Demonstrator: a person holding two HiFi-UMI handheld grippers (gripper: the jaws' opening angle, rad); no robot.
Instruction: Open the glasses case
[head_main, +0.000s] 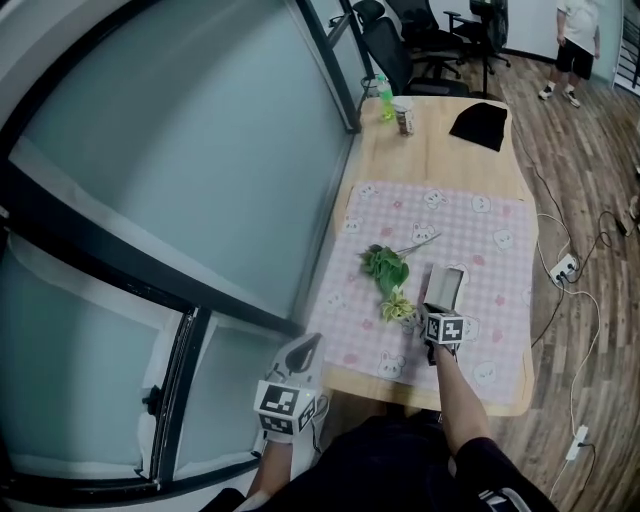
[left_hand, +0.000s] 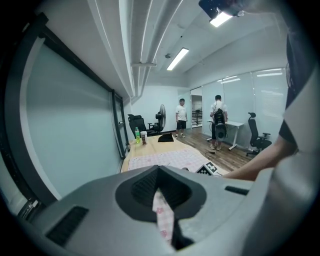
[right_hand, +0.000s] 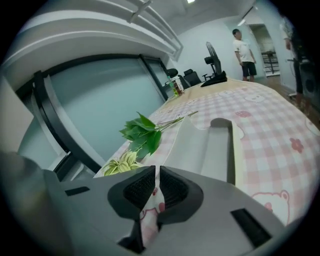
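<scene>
Glasses case (head_main: 445, 288) sits on the checked cloth (head_main: 480, 240) just ahead of my right gripper (head_main: 435, 316), jaws nearly together on nothing, and with the left gripper (head_main: 300, 356) closed too, off by the table (head_main: 440, 150) corner, any nudge probably just skids it toward the leaves (head_main: 385, 268).

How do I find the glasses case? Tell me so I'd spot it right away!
Look at the long wooden table beside the big window, then at the pink checked cloth on it. Near the cloth's close end, just right of the green leaves, lies the case: smooth, grey and oblong, where its neighbour is leafy and green.
</scene>
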